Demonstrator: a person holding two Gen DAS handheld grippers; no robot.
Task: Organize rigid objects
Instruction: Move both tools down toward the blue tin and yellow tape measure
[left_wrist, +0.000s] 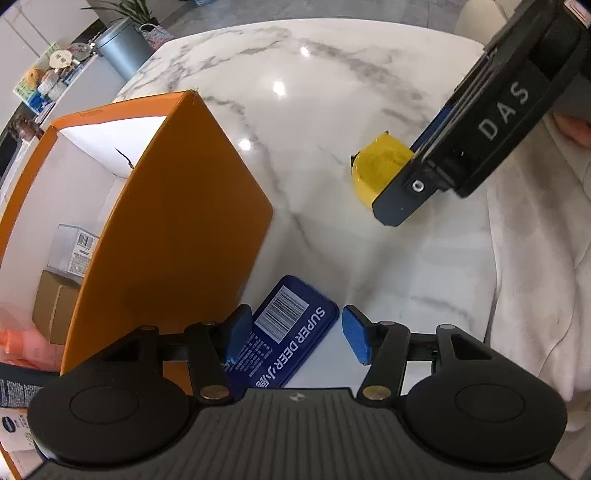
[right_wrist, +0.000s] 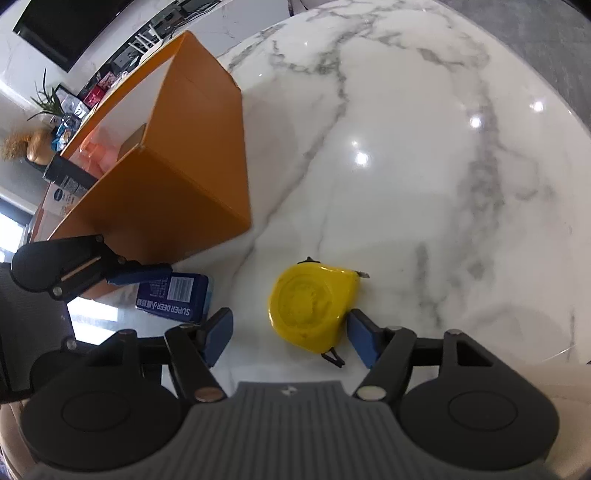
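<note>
A blue "SUPER DEER" tin (left_wrist: 291, 332) lies flat on the marble table beside the orange box (left_wrist: 177, 229). My left gripper (left_wrist: 295, 334) is open around the tin, its blue pads on either side without touching. The tin also shows in the right wrist view (right_wrist: 173, 295). A yellow tape measure (right_wrist: 310, 306) lies on the table. My right gripper (right_wrist: 291, 338) is open with the tape measure between its pads, close to the right pad. The tape measure shows in the left wrist view (left_wrist: 376, 170), partly hidden by the right gripper.
The open orange box (right_wrist: 192, 162) stands on the table's left and holds a clear case (left_wrist: 74, 247) and a brown carton (left_wrist: 55, 306). More packages (right_wrist: 62, 192) lie behind it. The marble table (right_wrist: 424, 166) stretches far and right. White cloth (left_wrist: 535, 258) lies at right.
</note>
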